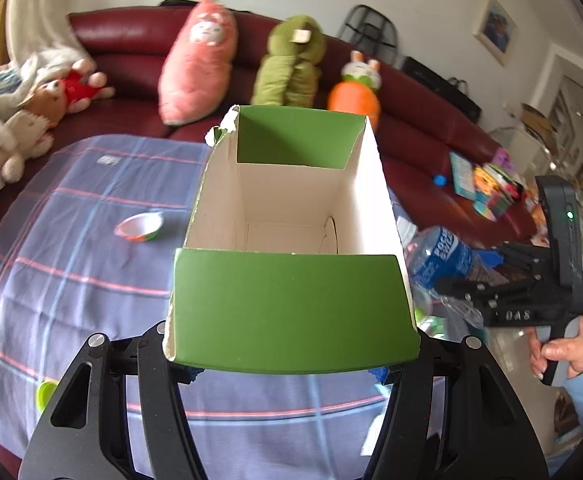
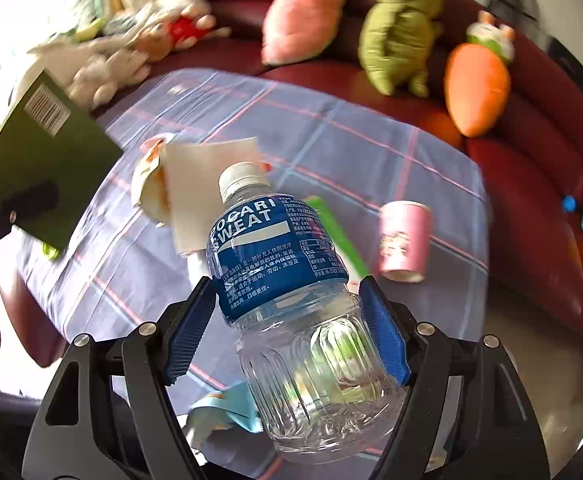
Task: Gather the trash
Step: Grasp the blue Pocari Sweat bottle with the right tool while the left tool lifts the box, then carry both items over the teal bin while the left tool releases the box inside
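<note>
My left gripper (image 1: pixel 287 364) is shut on an open green cardboard box (image 1: pixel 291 240), white inside and empty, held above the table; the box also shows in the right wrist view (image 2: pixel 43 160). My right gripper (image 2: pixel 287 328) is shut on an empty clear Pocari Sweat bottle (image 2: pixel 291 280) with a blue label and white cap, tilted, above the table. The bottle (image 1: pixel 443 260) and right gripper (image 1: pixel 491 284) show just right of the box in the left wrist view.
The table has a blue plaid cloth (image 2: pixel 331 140). On it lie a pink paper cup (image 2: pixel 403 240), white napkins and wrappers (image 2: pixel 187 188), a green packet (image 2: pixel 335 232), a small dessert cup (image 1: pixel 139 227), a green lid (image 1: pixel 45 394). A red sofa (image 2: pixel 531 168) with plush toys stands behind.
</note>
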`<state>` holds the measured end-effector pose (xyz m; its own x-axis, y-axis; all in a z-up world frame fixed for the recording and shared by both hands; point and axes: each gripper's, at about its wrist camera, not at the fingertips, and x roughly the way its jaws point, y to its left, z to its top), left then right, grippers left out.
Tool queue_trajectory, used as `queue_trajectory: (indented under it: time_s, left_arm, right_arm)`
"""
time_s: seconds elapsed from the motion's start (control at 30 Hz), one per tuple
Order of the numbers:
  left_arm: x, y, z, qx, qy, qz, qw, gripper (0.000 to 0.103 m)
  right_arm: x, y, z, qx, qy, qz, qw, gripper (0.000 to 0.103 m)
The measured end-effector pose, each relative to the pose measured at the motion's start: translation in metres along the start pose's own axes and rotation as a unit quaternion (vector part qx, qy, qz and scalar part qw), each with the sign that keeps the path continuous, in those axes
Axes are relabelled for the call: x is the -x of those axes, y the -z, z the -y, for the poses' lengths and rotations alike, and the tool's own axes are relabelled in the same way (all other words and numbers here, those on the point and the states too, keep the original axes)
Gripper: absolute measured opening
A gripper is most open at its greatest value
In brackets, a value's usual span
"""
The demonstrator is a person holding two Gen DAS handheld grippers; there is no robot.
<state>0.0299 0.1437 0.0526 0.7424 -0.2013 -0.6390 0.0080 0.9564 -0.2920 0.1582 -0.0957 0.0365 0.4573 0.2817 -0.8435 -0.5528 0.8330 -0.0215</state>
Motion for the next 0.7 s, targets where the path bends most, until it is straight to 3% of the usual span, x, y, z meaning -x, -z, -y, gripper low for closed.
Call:
queue_trajectory:
  time_s: [0.17,0.3,0.47,0.7]
  left_arm:
    - [-0.038,-0.013,0.075,-0.056,0.061,-0.03,0.9961,0.061]
    - [-0.082,-0.011,0.145,-0.092,0.121,-0.081,0.985,0.061]
    - [-0.146,0.004,0.256,-0.159,0.169,-0.15,0.9609,0.061]
    - [-0.244,0.039,0.373,-0.222,0.169,-0.239,0.9301,0.061]
  right_arm:
    - [0.039,0.035,0.081,-0.114,0.025,0.036,0.993,0.071]
    - [0.067,0.081,0.146,-0.198,0.057,0.055,0.977,0.071]
    - [0.093,0.15,0.224,-0.302,0.081,0.083,0.946,0.071]
    - [0.081,0.235,0.299,-0.413,0.077,0.102,0.902,0.071]
